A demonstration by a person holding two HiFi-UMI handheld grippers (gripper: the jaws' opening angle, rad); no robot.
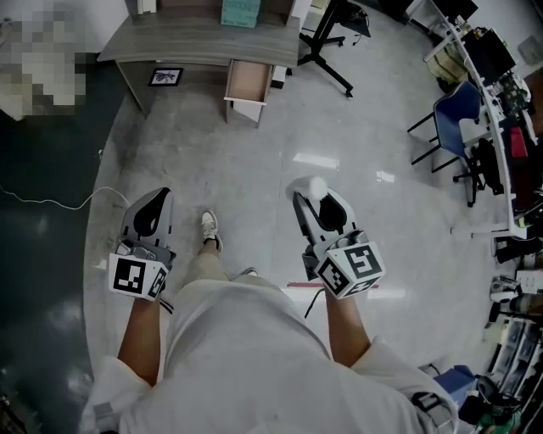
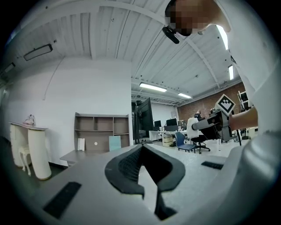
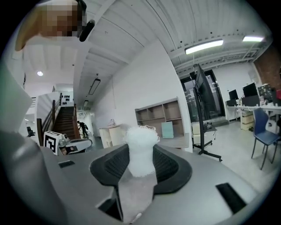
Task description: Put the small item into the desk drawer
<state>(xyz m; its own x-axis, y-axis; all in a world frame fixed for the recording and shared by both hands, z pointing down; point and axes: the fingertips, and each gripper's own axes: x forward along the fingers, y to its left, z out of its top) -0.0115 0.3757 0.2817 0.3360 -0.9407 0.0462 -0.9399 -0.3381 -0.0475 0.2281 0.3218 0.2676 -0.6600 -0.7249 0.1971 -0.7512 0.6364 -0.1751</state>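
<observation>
A small white frothy-looking item (image 3: 141, 149) stands upright between the pads of my right gripper (image 3: 141, 163), which is shut on it. In the head view the white item (image 1: 316, 186) shows at the tip of the right gripper (image 1: 312, 197), held over the floor. My left gripper (image 1: 153, 200) hangs at the same height, its jaws closed together with nothing between them (image 2: 141, 148). The grey desk (image 1: 199, 41) stands far ahead, with its drawer (image 1: 248, 81) pulled open and looking empty. Both grippers are well short of the desk.
A teal box (image 1: 240, 12) sits on the desk and a framed picture (image 1: 165, 76) leans below it. A black monitor stand (image 1: 331, 51) stands right of the drawer. Blue chairs (image 1: 454, 110) and cluttered benches line the right. A thin cable (image 1: 51, 202) lies at the left.
</observation>
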